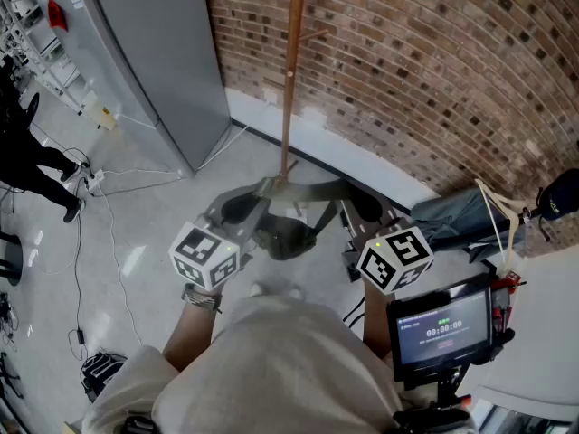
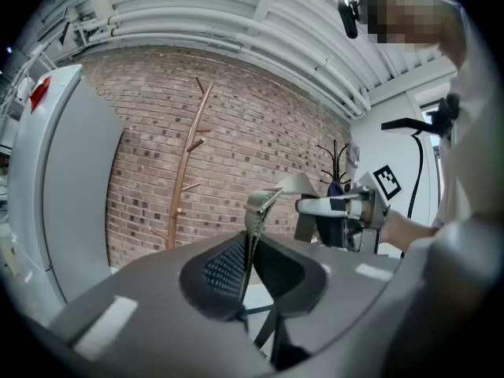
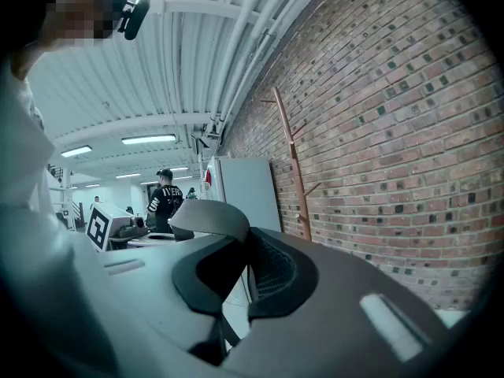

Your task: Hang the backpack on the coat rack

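Left tongs [image 2: 250,262] and right tongs [image 3: 246,270] both pinch the backpack [image 1: 288,238], coat rack [image 1: 291,80] straight ahead of them, grey cabinet [image 1: 154,61] off left

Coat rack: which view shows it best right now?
Left gripper view: the coat rack shows nearly full height, pegs clear. Head view crops its top; right gripper view shows it thin, foot hidden.
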